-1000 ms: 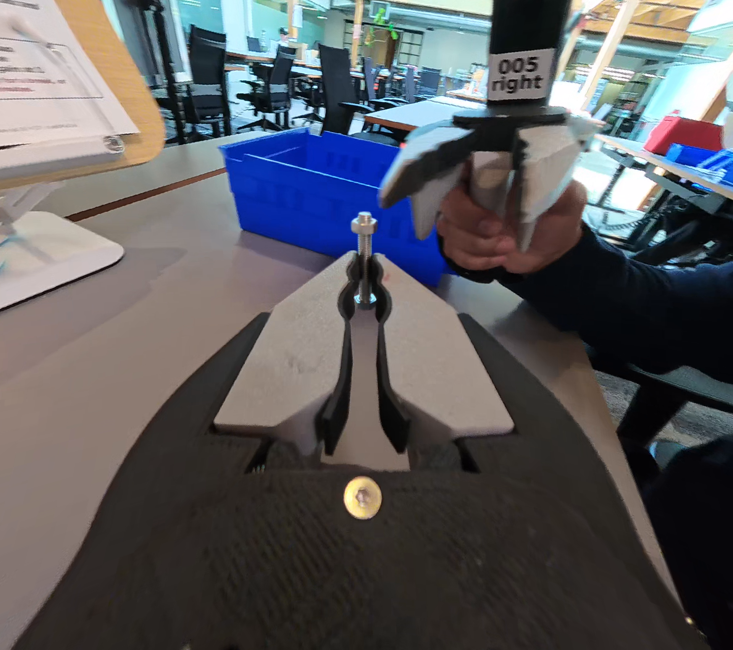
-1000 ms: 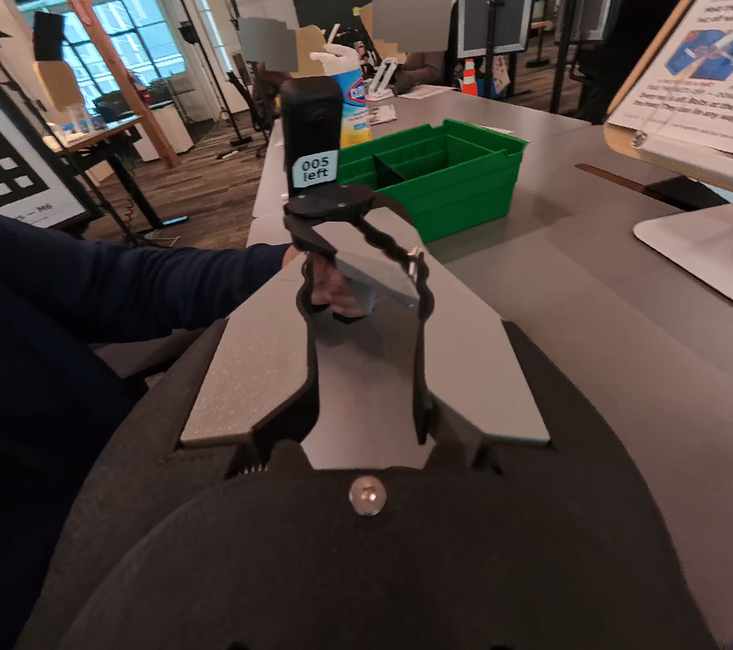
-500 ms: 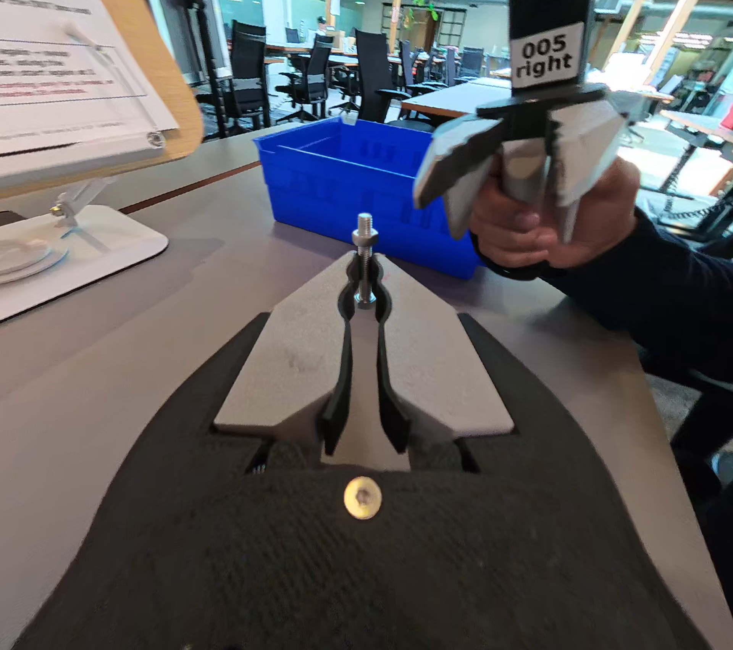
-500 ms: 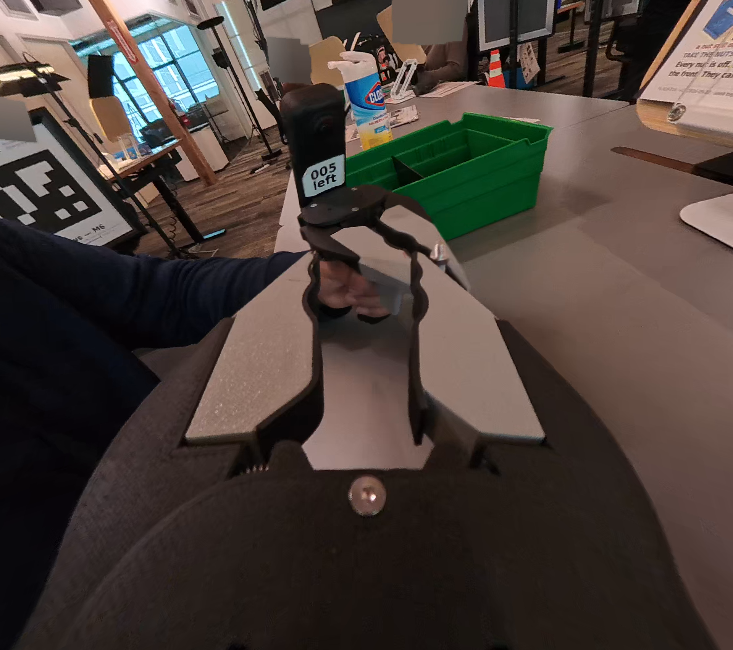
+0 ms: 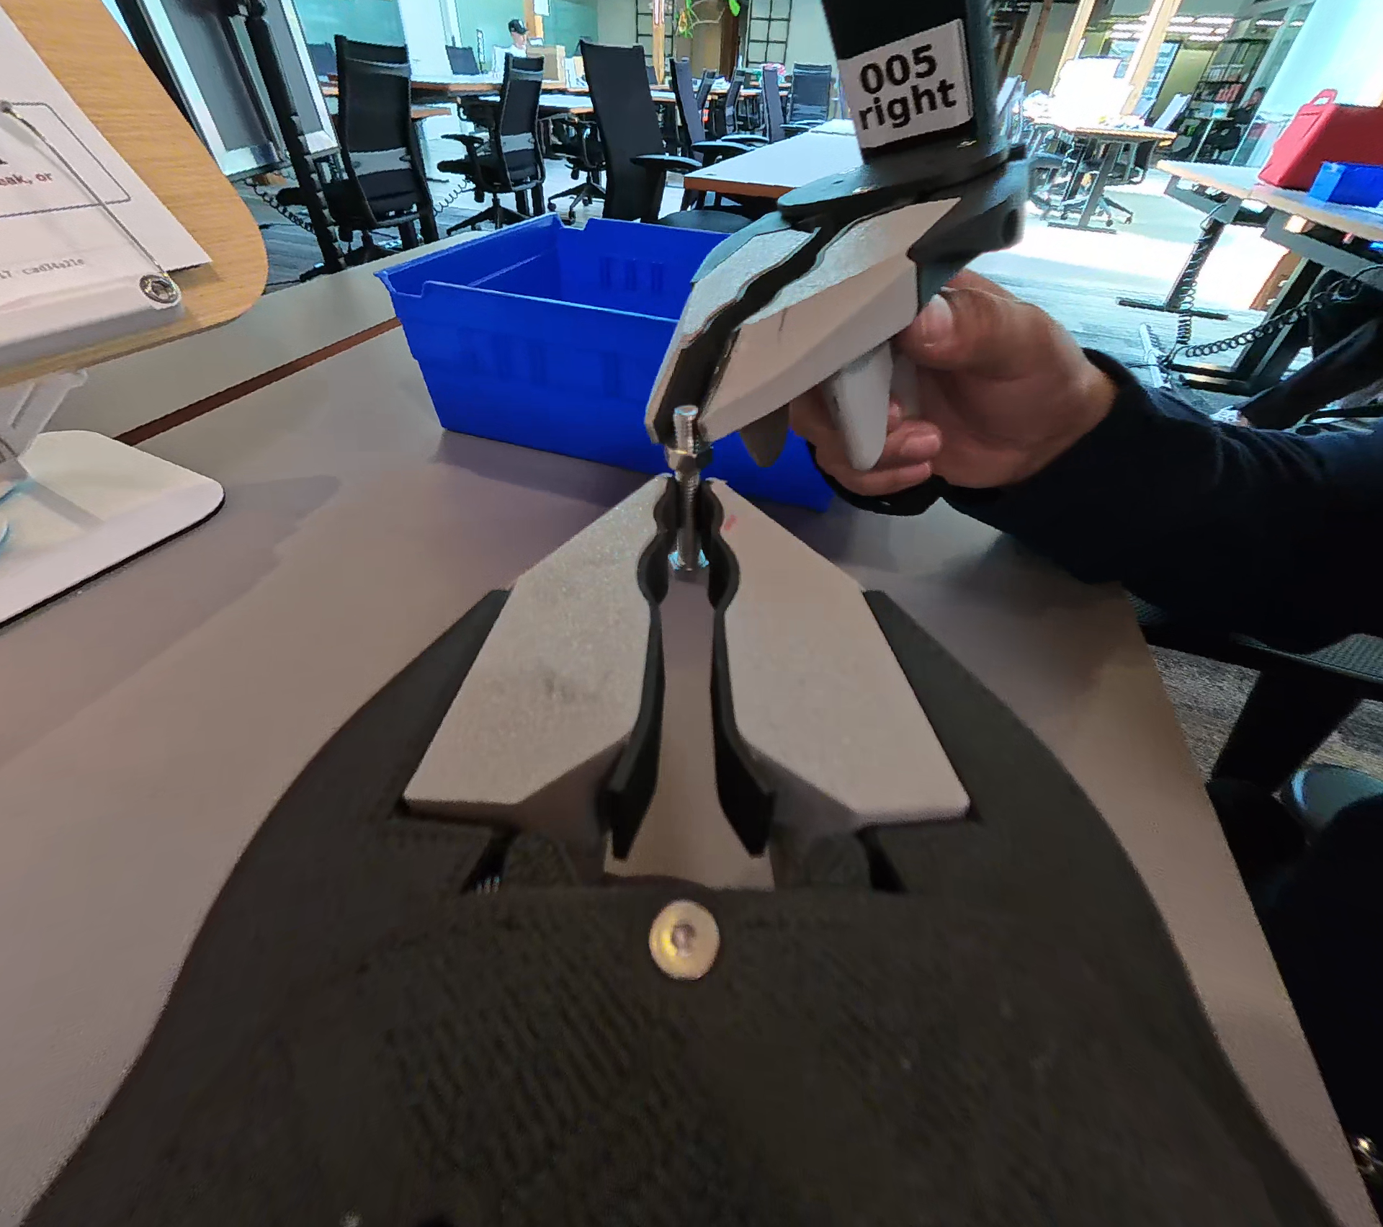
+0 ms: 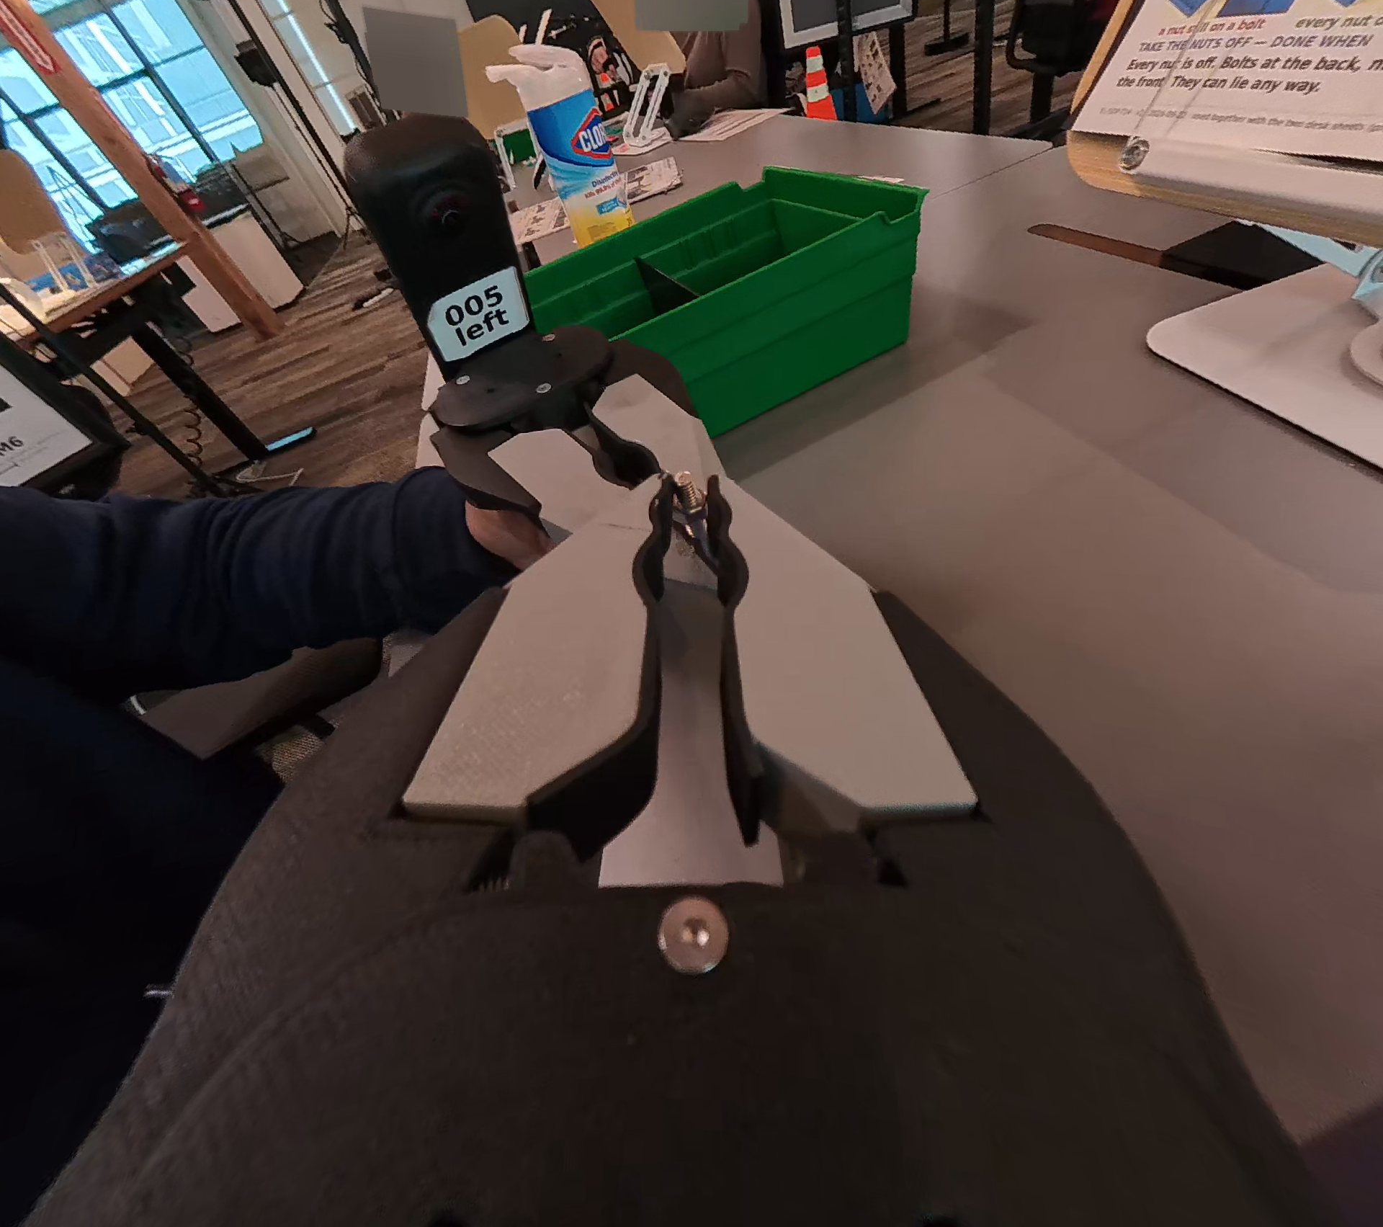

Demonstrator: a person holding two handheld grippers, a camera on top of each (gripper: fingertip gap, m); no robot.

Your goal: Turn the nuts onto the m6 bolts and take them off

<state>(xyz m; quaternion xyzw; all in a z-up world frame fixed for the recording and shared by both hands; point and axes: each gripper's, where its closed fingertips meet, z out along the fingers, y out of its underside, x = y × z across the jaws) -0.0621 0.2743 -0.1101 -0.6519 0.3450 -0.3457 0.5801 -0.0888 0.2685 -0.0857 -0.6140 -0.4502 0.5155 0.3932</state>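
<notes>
The left gripper [image 5: 685, 521] clamps the bolt [image 5: 686, 502] upright above the table [image 5: 224, 630]. The right gripper [image 5: 677, 435] is closed around the nut [image 5: 687, 459] near the bolt's tip. Next, probably, twisting the nut.

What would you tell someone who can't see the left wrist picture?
The left gripper pinches a silver bolt upright while the right gripper, held in a hand, closes its tips around the nut near the bolt's top. A blue bin sits behind on the grey table.
</notes>
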